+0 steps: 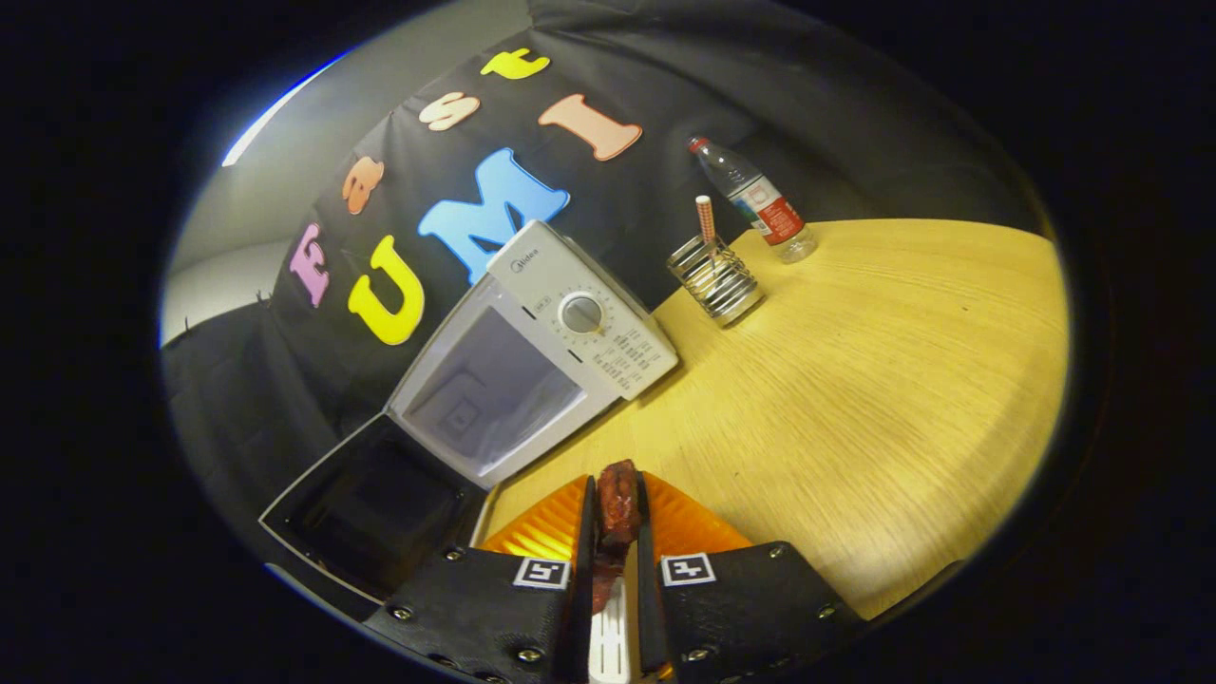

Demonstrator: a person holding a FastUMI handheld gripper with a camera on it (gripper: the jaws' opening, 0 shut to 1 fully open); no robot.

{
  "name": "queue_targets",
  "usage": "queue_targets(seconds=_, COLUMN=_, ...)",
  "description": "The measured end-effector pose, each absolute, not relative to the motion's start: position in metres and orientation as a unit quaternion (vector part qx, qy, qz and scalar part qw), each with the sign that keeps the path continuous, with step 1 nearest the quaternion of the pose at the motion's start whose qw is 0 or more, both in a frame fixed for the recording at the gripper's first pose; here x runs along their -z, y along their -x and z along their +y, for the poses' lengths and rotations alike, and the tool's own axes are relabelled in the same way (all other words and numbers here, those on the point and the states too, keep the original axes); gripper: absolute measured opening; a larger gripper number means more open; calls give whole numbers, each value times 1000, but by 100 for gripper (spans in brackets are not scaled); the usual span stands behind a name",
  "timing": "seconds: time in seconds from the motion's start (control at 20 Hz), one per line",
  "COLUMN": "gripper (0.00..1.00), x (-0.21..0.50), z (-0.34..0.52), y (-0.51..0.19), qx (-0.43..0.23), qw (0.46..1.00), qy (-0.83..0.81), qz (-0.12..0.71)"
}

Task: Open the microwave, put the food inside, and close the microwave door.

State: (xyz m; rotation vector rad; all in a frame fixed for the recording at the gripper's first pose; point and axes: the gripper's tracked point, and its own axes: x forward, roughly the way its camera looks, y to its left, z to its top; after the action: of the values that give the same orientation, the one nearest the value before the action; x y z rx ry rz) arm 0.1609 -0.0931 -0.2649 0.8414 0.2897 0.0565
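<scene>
Item: tool (pixel 617 513), fingers clamping a dark reddish piece of food (pixel 618 502) between them, hovering above the wooden desk (pixel 855 380). Microwave (pixel 532 351) standing just ahead, its door (pixel 370 503) hanging open (cavity bare). Wire holder (pixel 717 280) and water bottle (pixel 755 199) sitting well beyond. Risk: the food is likely slipping or catching the cavity rim if carried in tilted.

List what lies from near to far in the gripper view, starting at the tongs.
tongs shut on the piece of food → open microwave → wire holder with a straw → water bottle, all on the wooden table.
</scene>
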Motion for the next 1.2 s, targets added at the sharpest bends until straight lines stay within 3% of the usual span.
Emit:
queue_targets(seconds=0.05, gripper=21, x=263, z=-93, y=-165, qx=-30, qw=901, qy=-411, qz=134)
queue_targets(seconds=0.1, gripper=14, x=260, z=-94, y=-166, qx=-29, qw=904, qy=-404, qz=133)
queue_targets(seconds=0.7, gripper=14, x=185, z=-63, y=-161, qx=-51, qw=918, qy=-381, qz=97)
queue_targets(seconds=1.2, gripper=14, x=139, z=20, y=-241, qx=-91, qw=926, qy=-353, qz=102)
